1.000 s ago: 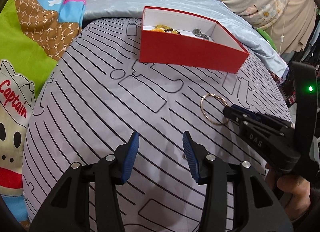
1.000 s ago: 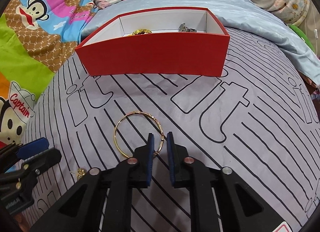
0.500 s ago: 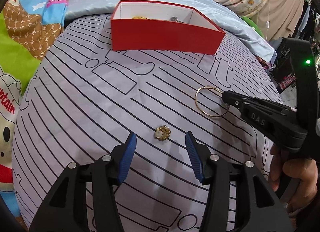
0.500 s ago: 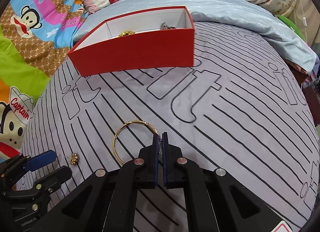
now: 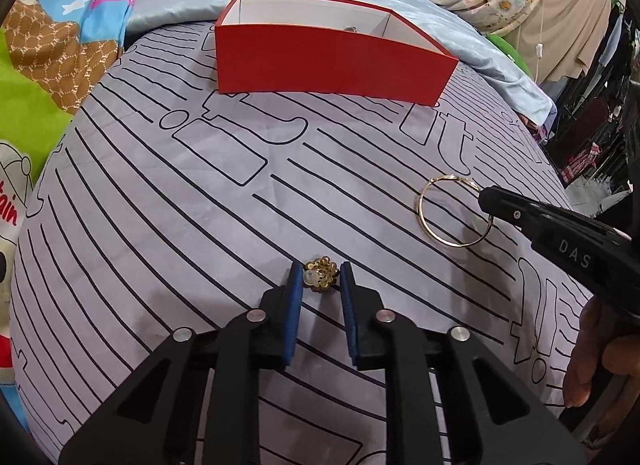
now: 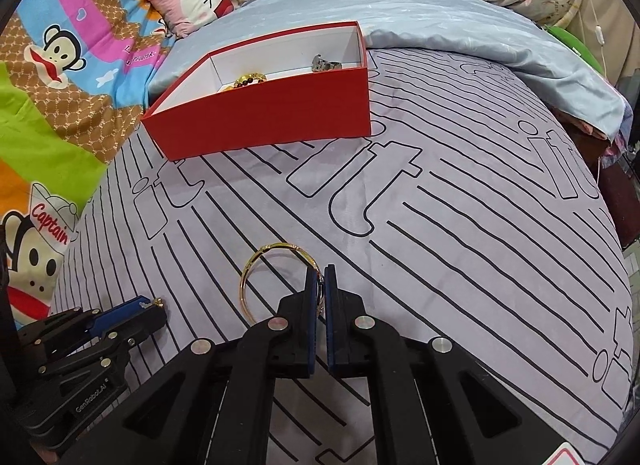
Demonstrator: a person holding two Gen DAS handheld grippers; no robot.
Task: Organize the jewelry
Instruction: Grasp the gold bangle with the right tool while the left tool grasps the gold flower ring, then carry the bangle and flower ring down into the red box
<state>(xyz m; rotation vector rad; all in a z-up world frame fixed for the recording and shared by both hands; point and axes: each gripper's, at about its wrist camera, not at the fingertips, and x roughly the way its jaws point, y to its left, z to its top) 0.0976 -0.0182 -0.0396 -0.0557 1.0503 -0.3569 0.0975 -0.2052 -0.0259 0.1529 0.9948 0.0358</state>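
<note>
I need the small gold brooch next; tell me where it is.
In the left wrist view, the gold brooch lies on the striped bedspread between the left hand-held gripper's blue fingertips, left of the gold bangle.

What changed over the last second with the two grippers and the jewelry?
The left gripper moved onto the small gold ornament, its fingers narrowing around it. The right gripper closed on the gold bangle. The red box stayed put.
</note>
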